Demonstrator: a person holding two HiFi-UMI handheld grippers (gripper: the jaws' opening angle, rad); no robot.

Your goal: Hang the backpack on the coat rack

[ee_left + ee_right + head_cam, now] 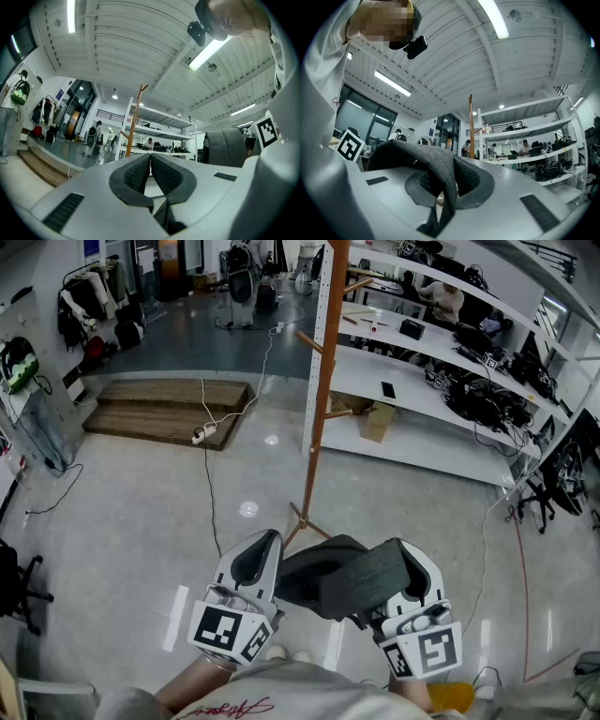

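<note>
Pinching the backpack [342, 576] with the right gripper [405, 554], pads [469, 178] clamped on a band of its grey cloth. Seen along those jaws in the right gripper view: backpack [423, 161] draped over the left-hand jaw, folded down between the two pads and running on toward the body of the right gripper [454, 161]. Holding the left gripper [265, 545] just beside the backpack's other edge (touching or not, impossible to tell from the head view). Left jaws pressed together at the tips in the left gripper view, pads of the left gripper [150, 158] meeting along a thin line with a small gap lower down. Grey cloth of the backpack [226, 147] rising off to the right of them, outside the jaws, next to the right gripper's marker cube [266, 132]. Both grippers low and close to the person's body in the head view, backpack slung between them above the pale floor [141, 512]. Coat rack [322, 381] standing ahead, apart from the backpack: wooden pole with angled pegs, foot showing just above the grippers in the head view, white shelves [422, 399] behind it. Same coat rack [135, 119] upright in the distance over the left jaws, and again [471, 126] over the right ones. Backpack not yet on any peg.
</note>
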